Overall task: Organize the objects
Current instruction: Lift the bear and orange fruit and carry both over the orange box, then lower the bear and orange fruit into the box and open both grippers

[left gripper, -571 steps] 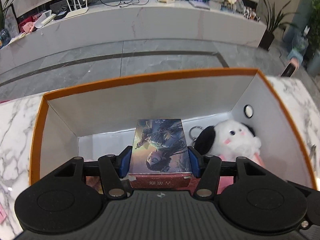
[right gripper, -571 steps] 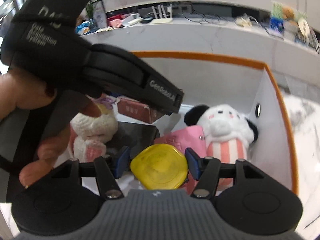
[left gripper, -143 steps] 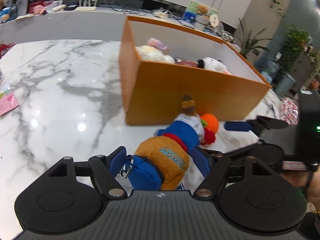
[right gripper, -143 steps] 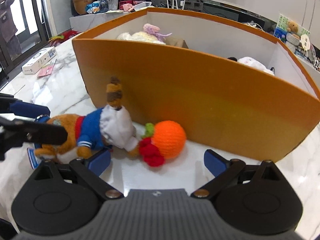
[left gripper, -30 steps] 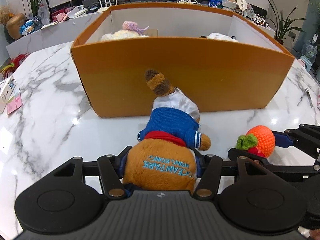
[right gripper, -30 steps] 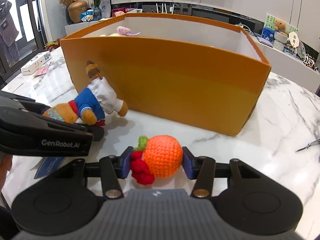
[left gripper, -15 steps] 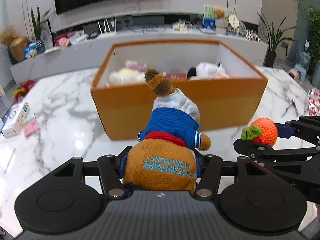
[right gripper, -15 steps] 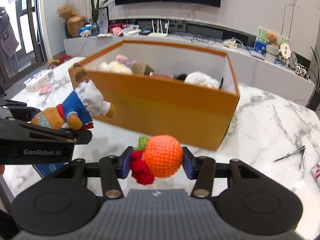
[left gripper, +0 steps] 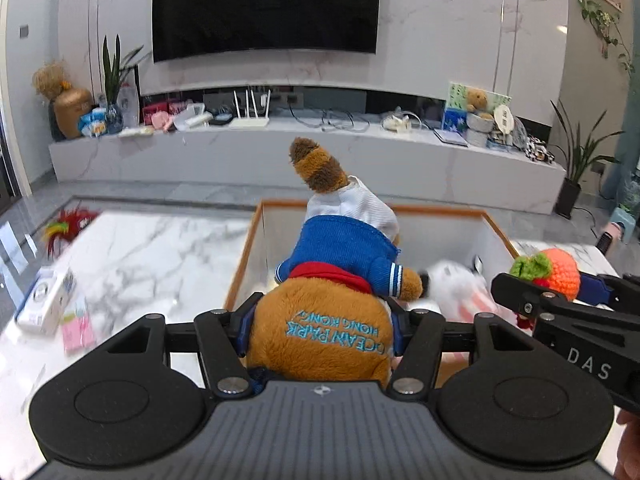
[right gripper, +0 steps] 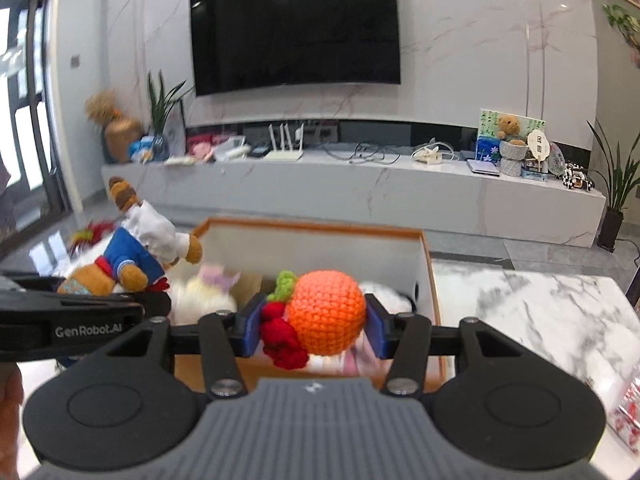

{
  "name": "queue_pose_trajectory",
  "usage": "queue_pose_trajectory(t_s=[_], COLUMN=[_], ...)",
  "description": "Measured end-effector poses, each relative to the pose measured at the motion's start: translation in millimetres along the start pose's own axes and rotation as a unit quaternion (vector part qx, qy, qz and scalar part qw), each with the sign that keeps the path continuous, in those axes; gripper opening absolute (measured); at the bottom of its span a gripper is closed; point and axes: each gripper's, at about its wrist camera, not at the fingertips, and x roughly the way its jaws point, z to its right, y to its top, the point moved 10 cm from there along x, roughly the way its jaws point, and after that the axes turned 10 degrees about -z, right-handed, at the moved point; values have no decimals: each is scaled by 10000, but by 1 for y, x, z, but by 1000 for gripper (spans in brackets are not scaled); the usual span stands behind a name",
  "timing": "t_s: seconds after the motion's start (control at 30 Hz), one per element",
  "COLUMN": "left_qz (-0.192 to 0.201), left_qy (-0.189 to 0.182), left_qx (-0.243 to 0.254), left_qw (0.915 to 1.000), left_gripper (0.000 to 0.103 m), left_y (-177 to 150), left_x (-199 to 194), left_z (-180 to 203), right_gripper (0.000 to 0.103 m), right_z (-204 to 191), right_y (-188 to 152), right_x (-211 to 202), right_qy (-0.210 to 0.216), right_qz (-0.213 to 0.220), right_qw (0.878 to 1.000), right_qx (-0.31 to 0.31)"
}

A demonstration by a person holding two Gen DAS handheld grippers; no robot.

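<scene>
My left gripper (left gripper: 320, 330) is shut on a brown plush bear (left gripper: 328, 312) in a blue jacket and white hat, and holds it in the air over the near edge of the orange box (left gripper: 248, 248). My right gripper (right gripper: 312, 330) is shut on an orange crocheted fruit (right gripper: 326, 312) with red berries and a green leaf, also held above the box (right gripper: 320, 226). The bear shows at the left of the right wrist view (right gripper: 136, 256). The fruit shows at the right of the left wrist view (left gripper: 558, 272). White and pink plush toys (left gripper: 460, 288) lie inside the box.
The box stands on a white marble table (left gripper: 152, 252). A small white carton (left gripper: 44, 304) and a pink card (left gripper: 78, 328) lie at the table's left. A red feathery item (left gripper: 68, 224) lies at the far left edge. A TV console (right gripper: 360, 184) is behind.
Both grippers have risen with their toys and moved forward, from in front of the box wall to above its opening. The view now looks over the box at the TV wall.
</scene>
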Motion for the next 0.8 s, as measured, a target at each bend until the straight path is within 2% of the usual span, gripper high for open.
queue_pose_trajectory(t_s=[0.07,0.17,0.3,0.5,0.63,0.8], left_qz=[64,38,-10,-536,-704,-967], left_qy=[57,-54,-93,-325,-297,-302], left_qx=[12,-147,-198,-131,163,182], left_qw=[10000,9999,9998,9979,9969,9947], left_gripper=[68,68,68,68,69,69], left_y=[15,33,40,24,14,1], left_x=[14,36,59,88,97,106], left_z=[0,-1,2,20,36,42], right_gripper=[53,53,53,53,53,53], right_z=[6,16,23,26,30,28], right_y=[8,8,3,-5,-13,-26], right_x=[15,41,72,97,104,113], right_qy=[-5,-80,-111,-297,-246,-238], right_qz=[30,-117,-378,-781,-1021,-1305], right_qw=[9999,9993,9981,9963,9942,9910], right_qx=[156,340,469,218,235,166])
